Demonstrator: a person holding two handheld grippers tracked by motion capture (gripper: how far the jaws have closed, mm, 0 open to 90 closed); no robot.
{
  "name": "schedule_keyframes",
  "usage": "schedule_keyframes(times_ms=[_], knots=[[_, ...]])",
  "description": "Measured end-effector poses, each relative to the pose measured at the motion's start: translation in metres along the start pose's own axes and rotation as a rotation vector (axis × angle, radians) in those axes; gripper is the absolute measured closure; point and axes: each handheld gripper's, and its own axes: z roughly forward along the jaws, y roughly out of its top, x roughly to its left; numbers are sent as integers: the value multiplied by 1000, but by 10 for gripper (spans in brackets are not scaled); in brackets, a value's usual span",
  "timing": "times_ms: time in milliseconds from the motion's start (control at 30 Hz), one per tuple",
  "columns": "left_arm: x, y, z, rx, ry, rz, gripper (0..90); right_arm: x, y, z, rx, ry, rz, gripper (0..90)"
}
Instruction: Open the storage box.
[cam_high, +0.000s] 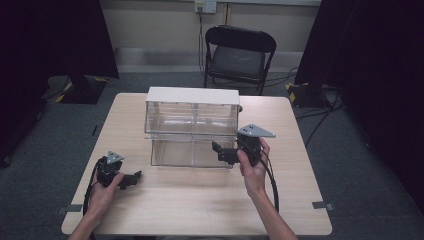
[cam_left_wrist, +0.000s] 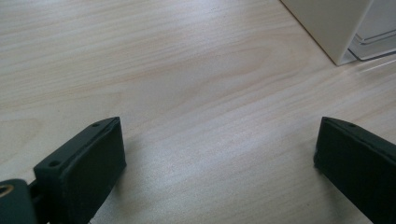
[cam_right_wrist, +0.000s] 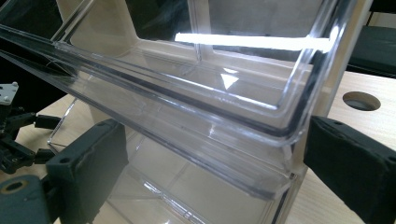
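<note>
A clear plastic two-tier bin organizer (cam_high: 192, 132) with a white top stands at the middle of the wooden table (cam_high: 200, 200). My right gripper (cam_high: 222, 152) is held at the organizer's front right, level with the lower tier. In the right gripper view my right gripper (cam_right_wrist: 215, 140) is open, its jaws spread either side of the clear front lip of the upper bin (cam_right_wrist: 196, 107), not touching it. My left gripper (cam_high: 132, 179) hovers low over the table at the front left. It is open (cam_left_wrist: 217, 140) over bare wood, with the organizer's corner (cam_left_wrist: 334, 28) ahead to the right.
A black folding chair (cam_high: 239, 55) stands behind the table. A round hole (cam_right_wrist: 360, 100) is cut in the tabletop beside the organizer's right end. Dark curtains hang at both sides. Cables trail from both grippers toward the table's front edge.
</note>
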Motion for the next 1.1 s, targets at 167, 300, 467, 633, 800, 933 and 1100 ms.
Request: schedule_keyframes(times_ms=[167,300,467,633,800,933,1100], knots=[[0,0,0,-1,-1,-1,15,-1,0,-1,-1,4,1,59],[0,0,0,0,0,0,15,-1,0,0,-2,6,5,58],[0,0,0,0,0,-1,15,-1,0,0,-1,3,5,59],[0,0,0,0,0,0,15,-1,0,0,-2,4,6,59],[0,0,0,0,0,1,15,-1,-1,0,-5,6,7,59],[0,0,0,0,0,0,16,-2,-1,0,-8,13,13,58],[0,0,0,-1,0,0,15,-2,-1,0,-9,11,13,58]])
